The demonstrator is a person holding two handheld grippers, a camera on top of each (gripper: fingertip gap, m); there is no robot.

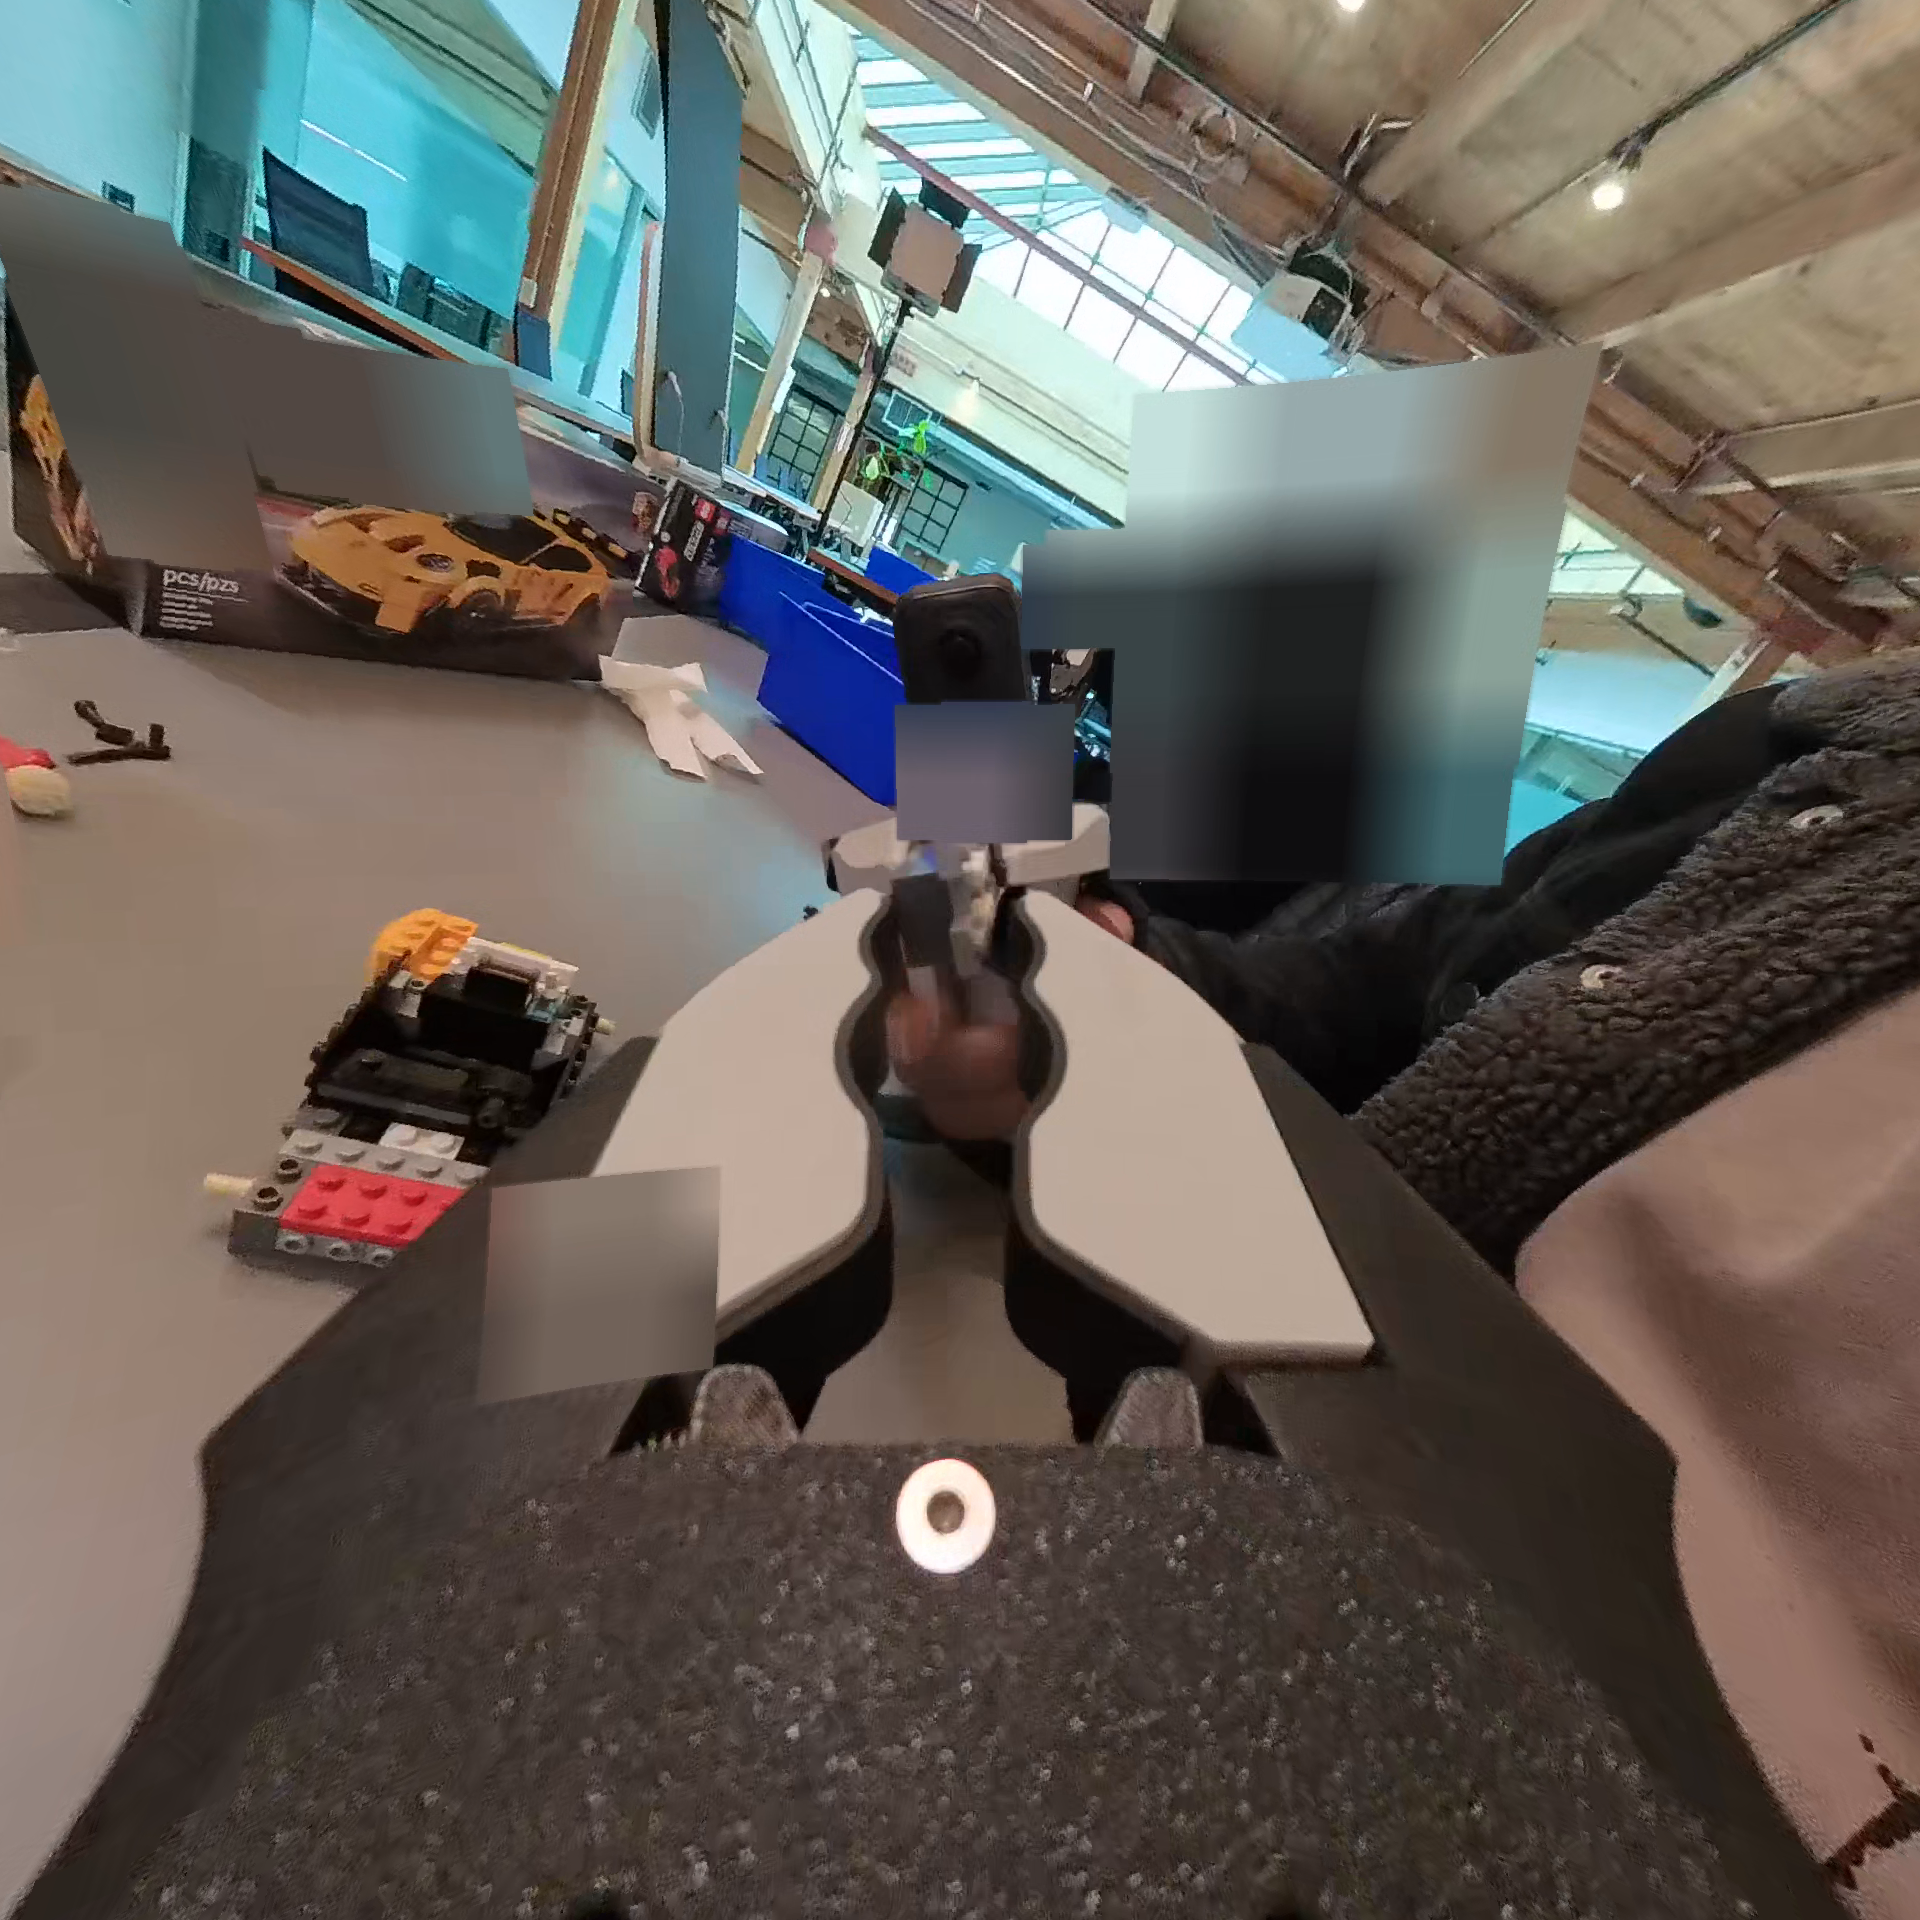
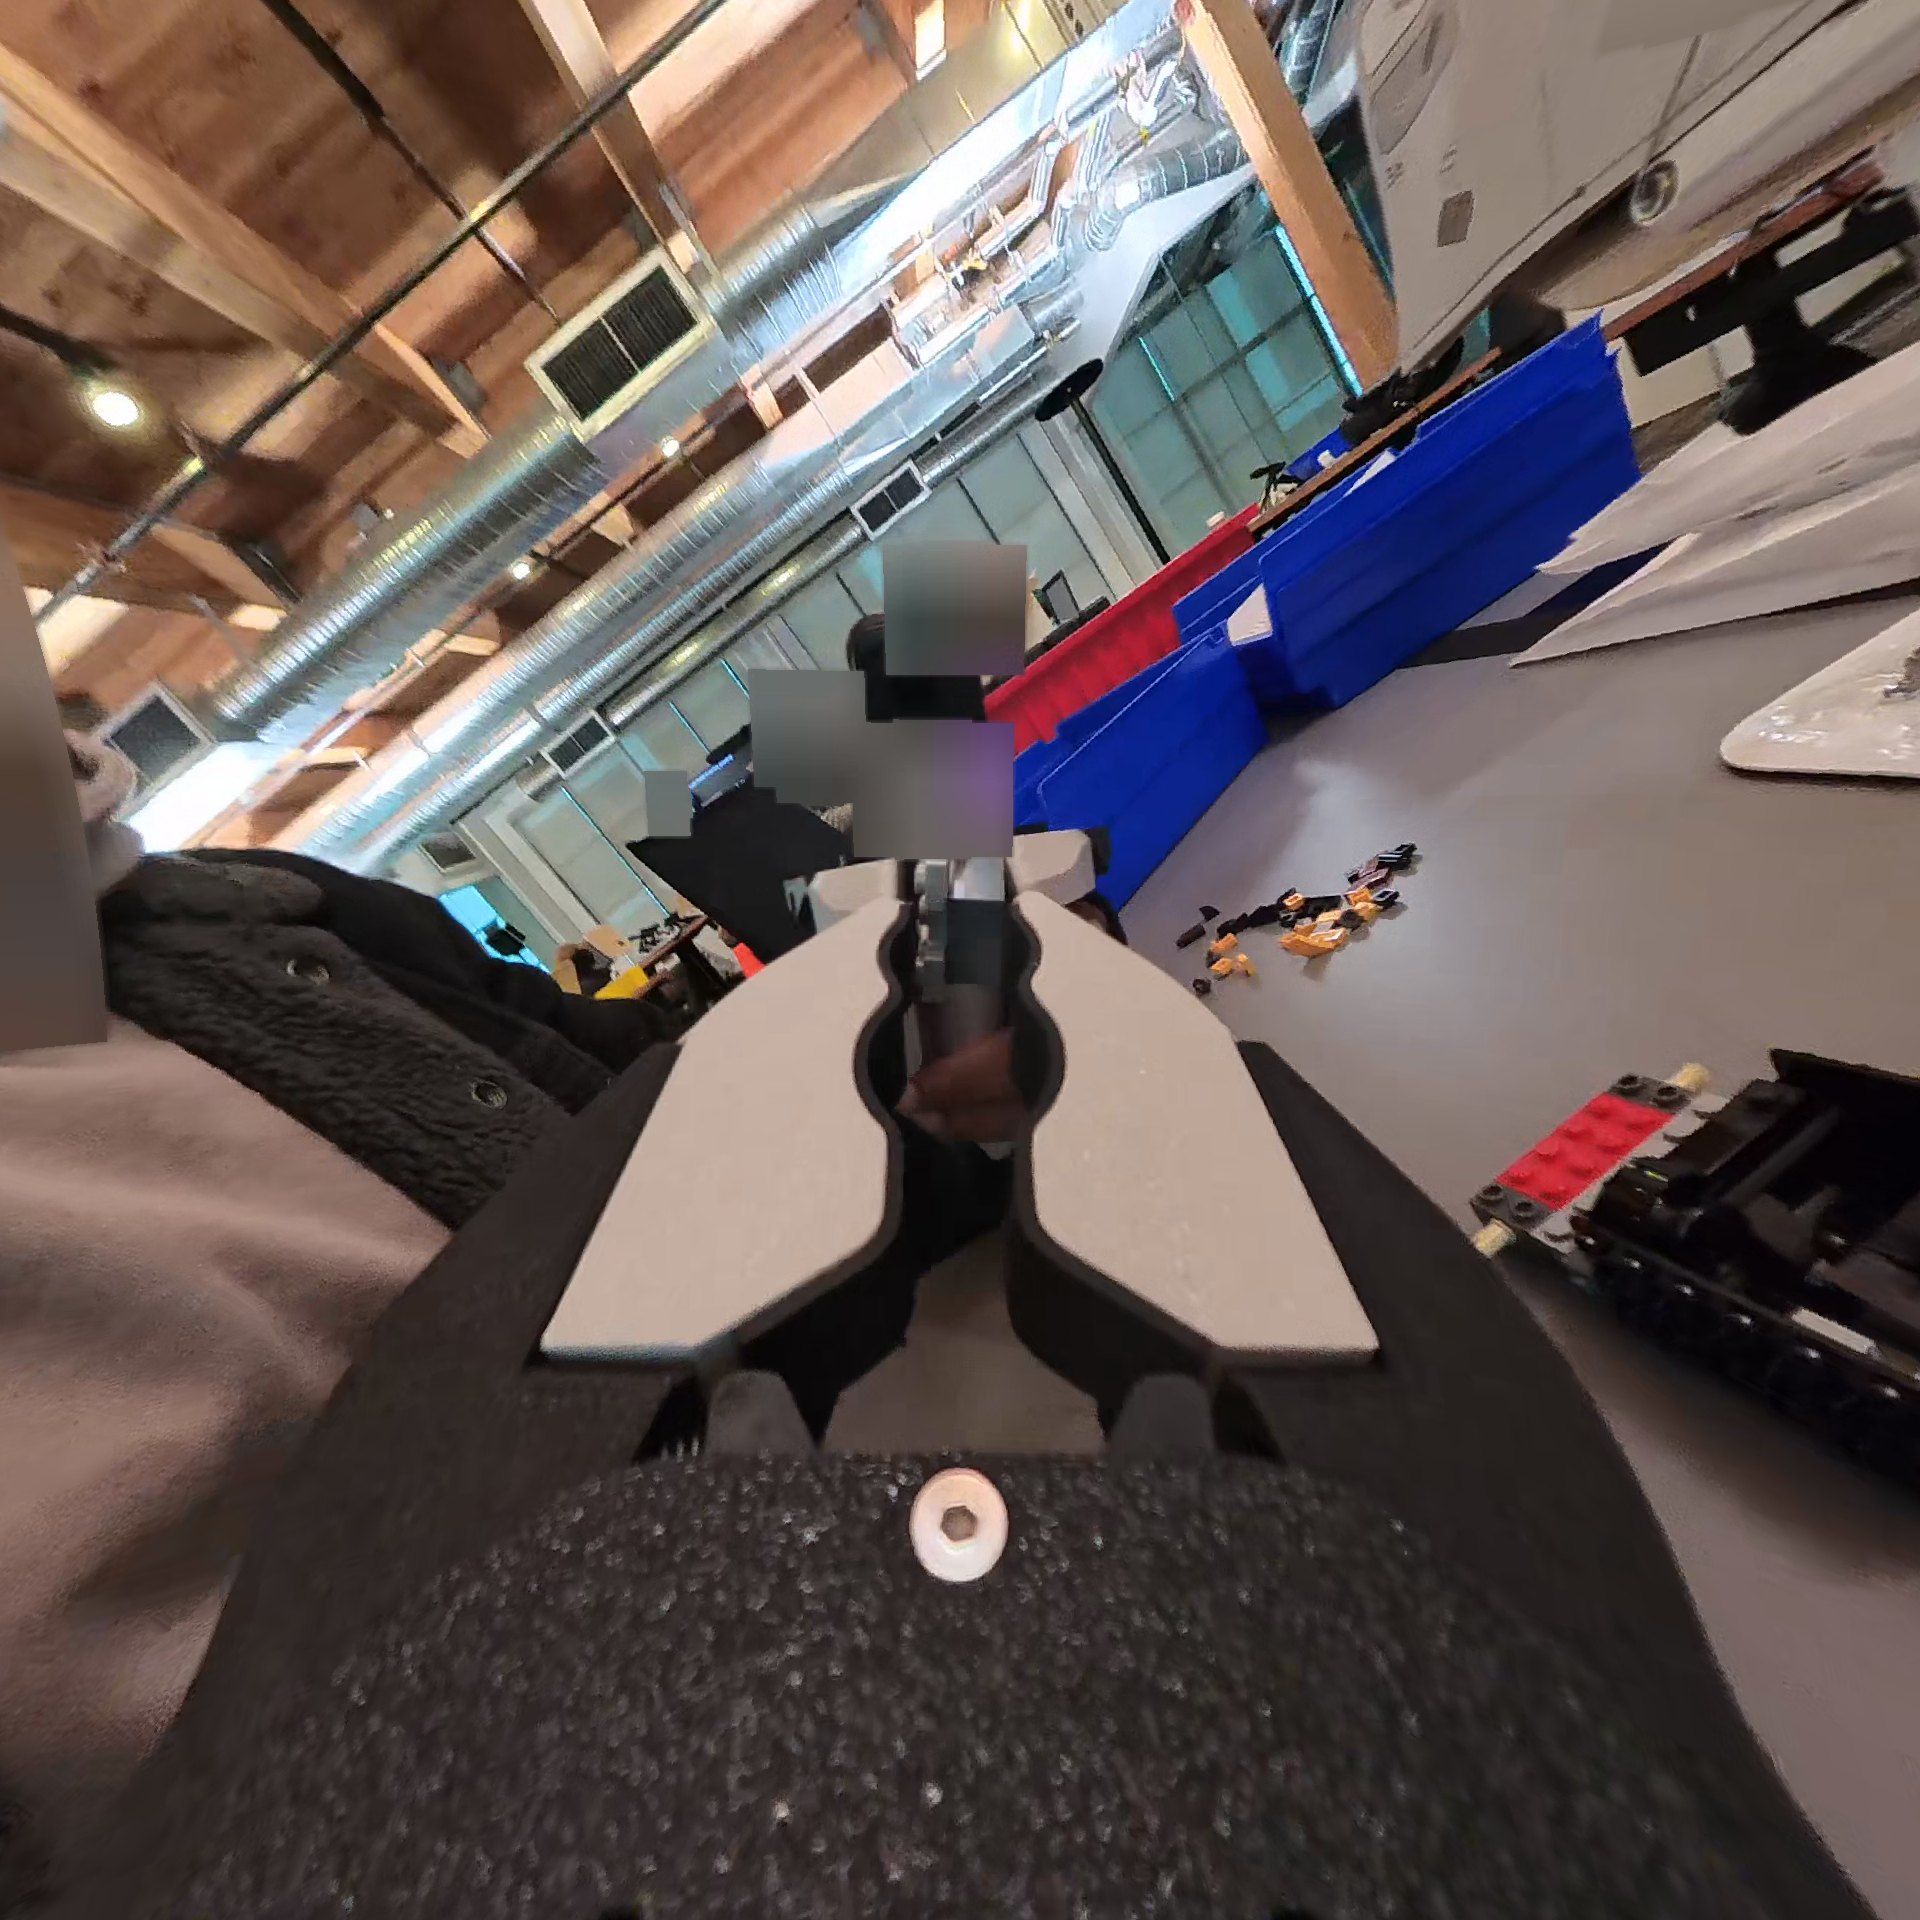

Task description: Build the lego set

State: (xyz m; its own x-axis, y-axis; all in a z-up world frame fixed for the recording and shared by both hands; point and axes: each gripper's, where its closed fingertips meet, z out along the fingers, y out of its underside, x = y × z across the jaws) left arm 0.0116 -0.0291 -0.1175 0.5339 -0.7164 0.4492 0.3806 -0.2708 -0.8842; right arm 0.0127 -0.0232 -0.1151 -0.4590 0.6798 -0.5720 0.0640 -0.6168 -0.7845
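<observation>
Blur hides whatever sits between both grippers' (image 1: 948, 914) (image 2: 961, 914) jaws.

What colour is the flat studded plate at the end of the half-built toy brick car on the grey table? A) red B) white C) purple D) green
A: the flat studded plate at the end of the half-built toy brick car is red in both wrist views.
</observation>
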